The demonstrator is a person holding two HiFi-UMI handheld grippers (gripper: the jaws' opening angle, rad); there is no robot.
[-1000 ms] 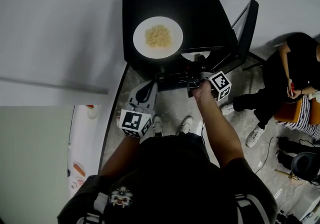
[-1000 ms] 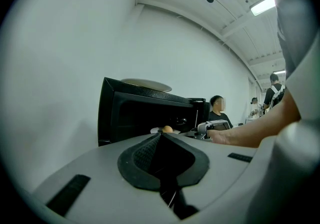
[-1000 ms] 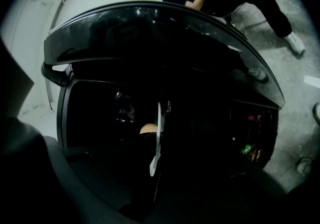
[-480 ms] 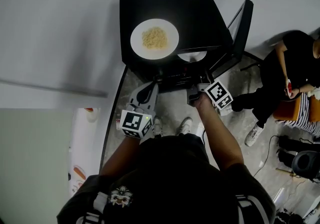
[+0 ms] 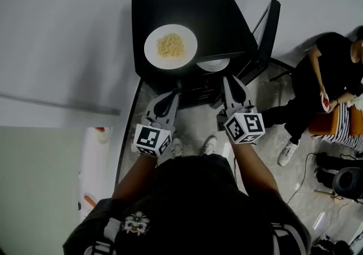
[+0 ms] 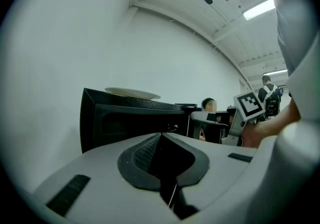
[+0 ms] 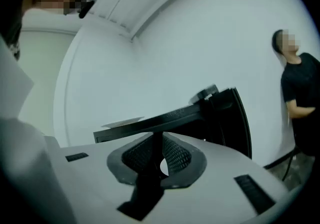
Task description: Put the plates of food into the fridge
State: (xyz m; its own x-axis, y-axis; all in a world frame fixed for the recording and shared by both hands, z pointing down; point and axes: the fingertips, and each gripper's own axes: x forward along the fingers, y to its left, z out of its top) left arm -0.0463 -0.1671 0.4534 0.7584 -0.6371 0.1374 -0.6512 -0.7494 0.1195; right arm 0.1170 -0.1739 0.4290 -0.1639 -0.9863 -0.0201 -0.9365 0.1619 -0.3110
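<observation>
A white plate of yellow food (image 5: 170, 47) sits on top of the black fridge (image 5: 227, 15); it also shows in the left gripper view as the plate of food (image 6: 132, 93). A second white plate (image 5: 214, 65) lies inside, just behind the open door (image 5: 267, 29). My left gripper (image 5: 177, 92) is shut and empty, level in front of the fridge (image 6: 125, 118). My right gripper (image 5: 227, 79) hovers before the opening; its jaws have just been closing, a thin gap remains and nothing is between them. In the right gripper view, the right gripper (image 7: 156, 135) points at the fridge's top edge.
A person in dark clothes (image 5: 329, 78) sits to the right of the fridge door. Cables and gear (image 5: 340, 180) lie on the floor at the lower right. A white wall stands behind the fridge, and a white panel (image 5: 96, 163) runs along my left.
The right gripper has drawn back from the fridge opening, risen and rolled, so its marker cube now faces up. The plate inside stays put. The left gripper has hardly moved.
</observation>
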